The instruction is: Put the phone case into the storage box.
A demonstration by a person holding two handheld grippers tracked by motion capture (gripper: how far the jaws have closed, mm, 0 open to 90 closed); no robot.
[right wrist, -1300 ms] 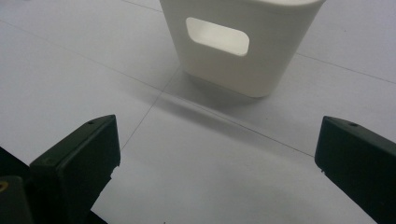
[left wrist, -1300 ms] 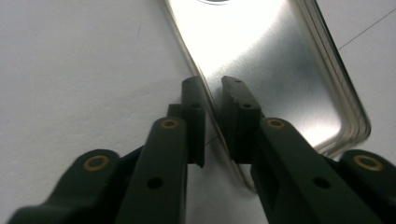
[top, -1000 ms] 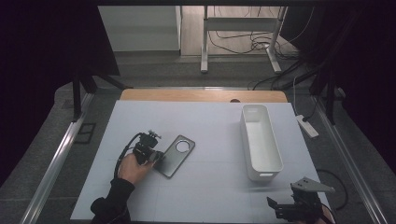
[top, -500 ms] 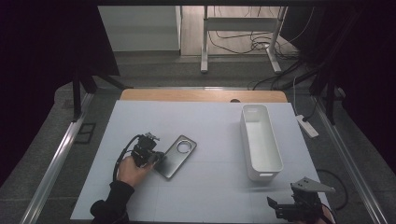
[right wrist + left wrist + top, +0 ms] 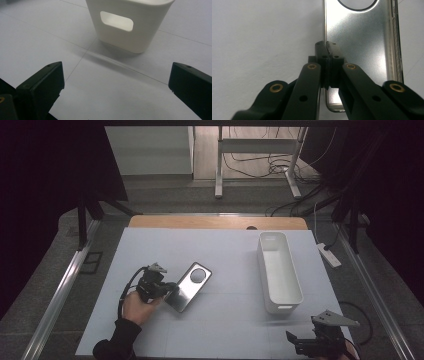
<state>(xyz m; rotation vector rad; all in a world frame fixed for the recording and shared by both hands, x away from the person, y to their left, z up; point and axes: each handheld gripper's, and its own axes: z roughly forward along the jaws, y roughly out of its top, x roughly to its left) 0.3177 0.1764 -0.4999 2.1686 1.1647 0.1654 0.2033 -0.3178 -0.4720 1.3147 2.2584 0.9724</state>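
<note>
A silver phone case (image 5: 192,282) with a round camera hole lies slanted on the white table, left of the middle. My left gripper (image 5: 169,289) is at its near left edge. In the left gripper view the black jaws (image 5: 327,46) are pressed together on the thin side wall of the phone case (image 5: 362,50). My right gripper (image 5: 300,344) sits at the table's near right corner. Its jaws (image 5: 117,72) stand wide apart with nothing between them, pointing at the short end of a white bin (image 5: 130,37).
The long white bin (image 5: 261,257) stands empty on the right half of the table, its handle hole facing the right gripper. A wooden strip (image 5: 215,222) borders the far edge. Metal rails run along both sides of the table, with floor cables beyond.
The left hand has shifted a little and lifted slightly, and the phone case's near end has moved with it. The right gripper has stayed put.
</note>
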